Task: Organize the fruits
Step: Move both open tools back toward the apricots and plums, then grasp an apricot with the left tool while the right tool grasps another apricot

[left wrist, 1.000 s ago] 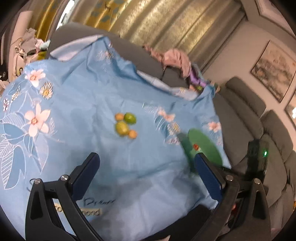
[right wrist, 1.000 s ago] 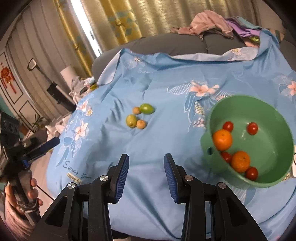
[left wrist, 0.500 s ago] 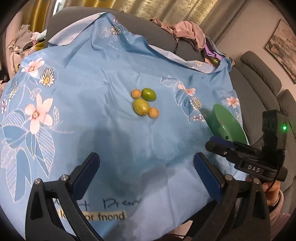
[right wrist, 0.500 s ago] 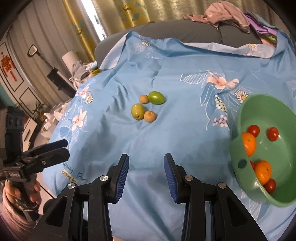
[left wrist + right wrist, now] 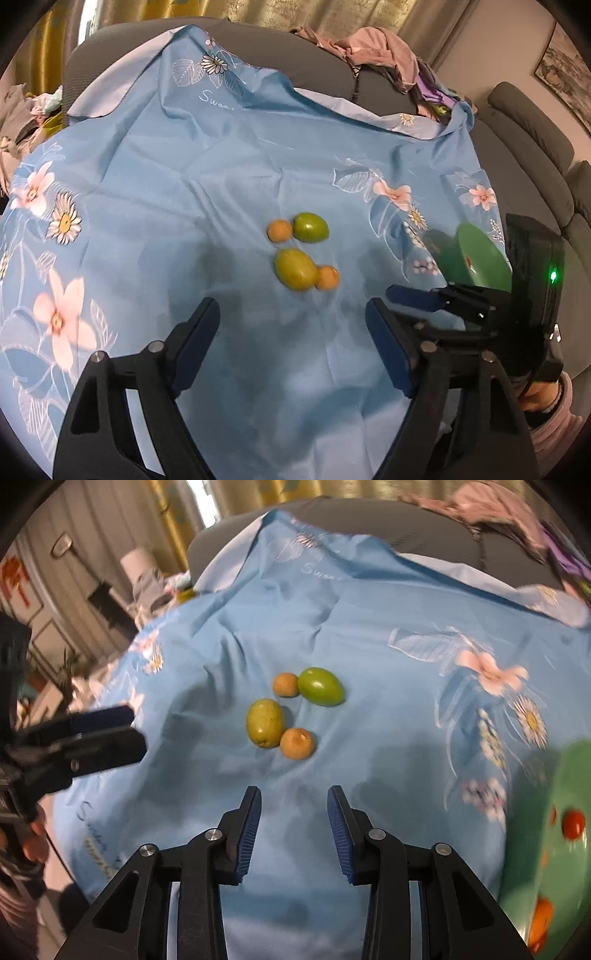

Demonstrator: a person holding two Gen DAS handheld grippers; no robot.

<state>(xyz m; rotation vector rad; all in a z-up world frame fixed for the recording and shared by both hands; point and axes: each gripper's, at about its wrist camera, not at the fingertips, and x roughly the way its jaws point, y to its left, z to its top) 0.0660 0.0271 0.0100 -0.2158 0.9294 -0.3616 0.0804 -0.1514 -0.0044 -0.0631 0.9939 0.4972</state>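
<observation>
Two green fruits and two small orange fruits lie clustered on a blue floral cloth. The right wrist view shows them too: green, orange. My left gripper is open and empty, just short of the cluster. My right gripper is open with a narrower gap, empty, also short of the cluster. A green bowl at the right holds red and orange fruits; it also shows in the left wrist view.
The cloth drapes a grey sofa with a heap of clothes on its back. The right gripper shows in the left wrist view; the left gripper shows in the right wrist view. Furniture and clutter stand at far left.
Both grippers have moved forward toward the fruit cluster, which now looks larger and nearer. The bowl has slid to the right edge of the right wrist view. Jaws stay open.
</observation>
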